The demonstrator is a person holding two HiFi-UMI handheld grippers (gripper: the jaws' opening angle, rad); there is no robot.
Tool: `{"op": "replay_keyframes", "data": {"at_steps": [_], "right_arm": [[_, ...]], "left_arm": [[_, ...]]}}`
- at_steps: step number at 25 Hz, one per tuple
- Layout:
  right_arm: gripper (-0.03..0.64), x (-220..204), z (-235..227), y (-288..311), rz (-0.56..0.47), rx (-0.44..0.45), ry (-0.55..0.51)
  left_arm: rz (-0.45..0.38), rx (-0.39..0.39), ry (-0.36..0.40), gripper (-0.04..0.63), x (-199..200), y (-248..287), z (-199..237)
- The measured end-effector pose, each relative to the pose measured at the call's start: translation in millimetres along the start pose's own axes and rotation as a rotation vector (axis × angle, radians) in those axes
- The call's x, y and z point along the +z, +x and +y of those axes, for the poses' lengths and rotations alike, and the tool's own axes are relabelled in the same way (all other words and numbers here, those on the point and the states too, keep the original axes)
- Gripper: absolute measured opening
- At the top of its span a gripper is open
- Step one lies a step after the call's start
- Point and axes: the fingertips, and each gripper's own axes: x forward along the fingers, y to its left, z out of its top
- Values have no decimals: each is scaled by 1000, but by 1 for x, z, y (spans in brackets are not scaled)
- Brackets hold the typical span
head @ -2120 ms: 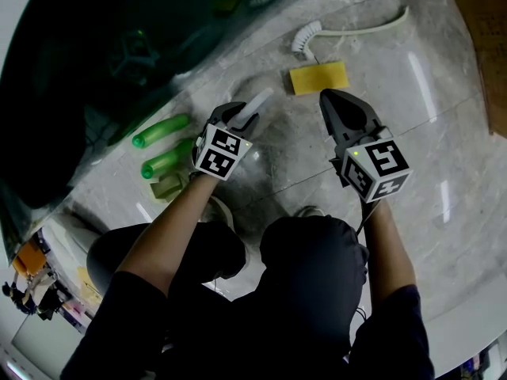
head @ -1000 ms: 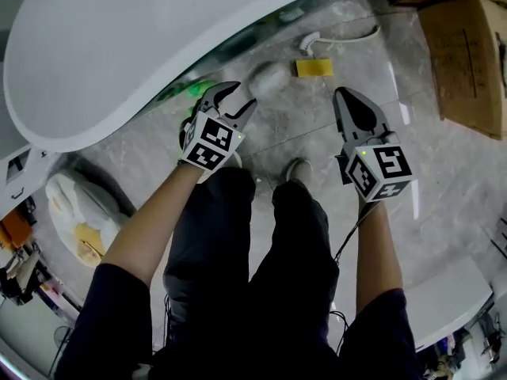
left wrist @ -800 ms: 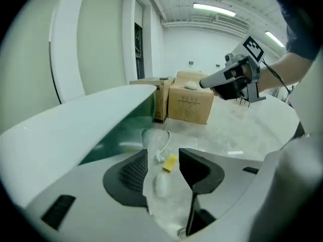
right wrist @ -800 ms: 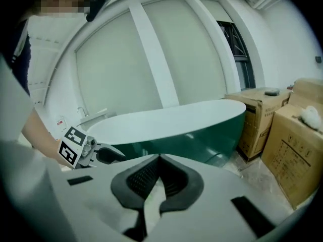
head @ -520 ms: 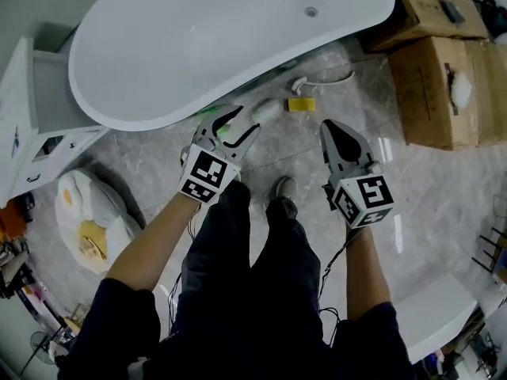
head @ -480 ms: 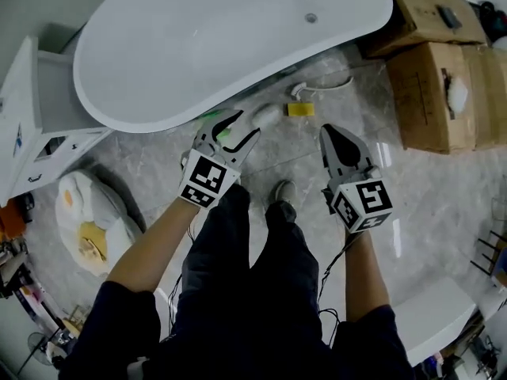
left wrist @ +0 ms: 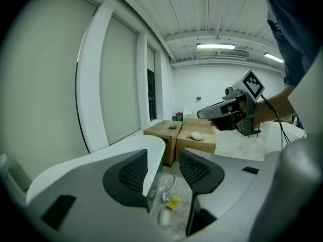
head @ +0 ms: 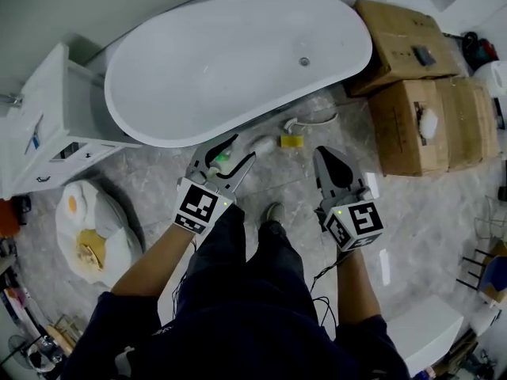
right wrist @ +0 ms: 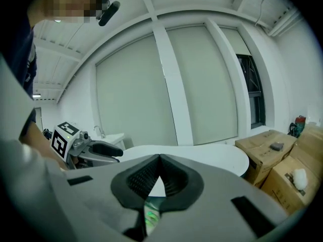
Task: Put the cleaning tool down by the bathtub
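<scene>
The white bathtub (head: 238, 62) fills the top of the head view. On the marble floor beside it lie a pale, rounded cleaning tool (head: 261, 144), a yellow sponge (head: 291, 141) and a white brush with a curved handle (head: 305, 121). My left gripper (head: 240, 149) hangs open high above the floor, nothing between its jaws. Past its jaws the left gripper view shows the tool (left wrist: 164, 217) and the sponge (left wrist: 173, 201) far below. My right gripper (head: 323, 150) is shut and empty, held to the right at the same height.
Cardboard boxes (head: 412, 109) stand to the right of the tub. A white cabinet (head: 47, 125) is at the left, with an egg-patterned mat (head: 87, 228) below it. Green bottles (head: 224, 158) lie by the tub. The person's shoe (head: 273, 212) is between the grippers.
The person has stood up, so the floor has dropped away. The left gripper was shut on the white tool; it has opened and left it on the floor by the tub.
</scene>
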Motion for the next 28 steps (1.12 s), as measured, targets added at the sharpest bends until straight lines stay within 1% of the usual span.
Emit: {"op": "replay_keyframes", "data": {"at_steps": [6, 11, 16, 28], "right_arm": [[5, 60, 31, -16, -71, 20, -51], [5, 91, 57, -26, -116, 34, -96], [5, 112, 77, -28, -156, 28, -109], [5, 137, 105, -14, -200, 27, -106]], "left_arm": [[-52, 23, 12, 210, 50, -42, 8], [-111, 44, 18, 210, 76, -79, 21], [-158, 56, 25, 209, 92, -103, 37], [-218, 43, 56, 209, 117, -118, 60]]}}
